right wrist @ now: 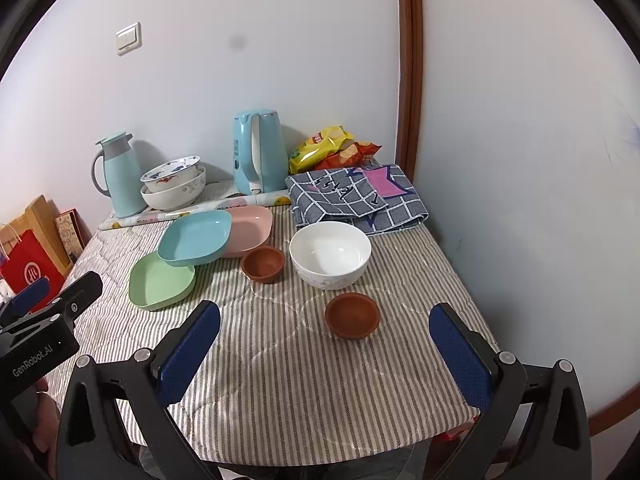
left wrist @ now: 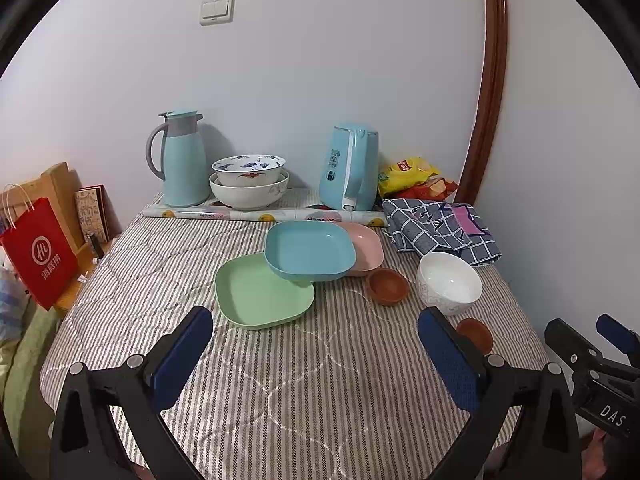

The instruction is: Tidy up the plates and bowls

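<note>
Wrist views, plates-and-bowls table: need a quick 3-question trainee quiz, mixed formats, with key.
1. True or false: the blue plate lies flat on the cloth, touching no other dish.
2. Multiple choice: what sits nearest the right gripper? A) the white bowl B) a small brown dish C) the green plate
3. Fill in: both the left gripper and the right gripper are ____ and hold nothing.

Key
1. False: it rests on the edges of the green plate and the pink plate.
2. B
3. open
</note>
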Available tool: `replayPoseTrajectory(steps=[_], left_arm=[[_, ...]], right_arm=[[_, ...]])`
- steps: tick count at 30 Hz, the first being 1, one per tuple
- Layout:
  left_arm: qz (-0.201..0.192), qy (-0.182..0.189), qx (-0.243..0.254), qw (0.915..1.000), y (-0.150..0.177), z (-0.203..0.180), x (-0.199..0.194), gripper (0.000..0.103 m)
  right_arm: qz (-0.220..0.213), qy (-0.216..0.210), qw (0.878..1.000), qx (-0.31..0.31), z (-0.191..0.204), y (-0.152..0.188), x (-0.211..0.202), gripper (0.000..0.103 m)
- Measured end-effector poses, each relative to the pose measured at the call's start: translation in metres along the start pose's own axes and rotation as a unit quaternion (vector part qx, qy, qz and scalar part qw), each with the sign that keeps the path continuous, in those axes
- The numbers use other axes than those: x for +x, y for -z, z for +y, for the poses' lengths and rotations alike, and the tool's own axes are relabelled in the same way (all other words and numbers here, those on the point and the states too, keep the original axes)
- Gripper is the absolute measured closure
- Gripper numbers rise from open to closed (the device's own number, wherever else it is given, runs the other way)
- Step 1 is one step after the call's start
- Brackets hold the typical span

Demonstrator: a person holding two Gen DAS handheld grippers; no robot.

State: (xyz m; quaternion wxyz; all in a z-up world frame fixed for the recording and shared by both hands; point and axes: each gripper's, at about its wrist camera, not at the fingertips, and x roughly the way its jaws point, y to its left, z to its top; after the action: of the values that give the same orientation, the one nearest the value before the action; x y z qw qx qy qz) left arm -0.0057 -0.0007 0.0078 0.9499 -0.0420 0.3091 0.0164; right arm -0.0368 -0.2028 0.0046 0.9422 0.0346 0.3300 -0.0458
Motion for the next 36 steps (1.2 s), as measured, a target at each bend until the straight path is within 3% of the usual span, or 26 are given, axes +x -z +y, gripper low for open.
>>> replayPoseTrajectory(steps=[36], left_arm=[[-0.007,-0.002,-0.001,1.0,0.0017,0.0004,-0.0039,0.0]], right_arm=[[-0.011,-0.006,1.0,0.007,0.0012,0.0012,-0.0072,0.0]])
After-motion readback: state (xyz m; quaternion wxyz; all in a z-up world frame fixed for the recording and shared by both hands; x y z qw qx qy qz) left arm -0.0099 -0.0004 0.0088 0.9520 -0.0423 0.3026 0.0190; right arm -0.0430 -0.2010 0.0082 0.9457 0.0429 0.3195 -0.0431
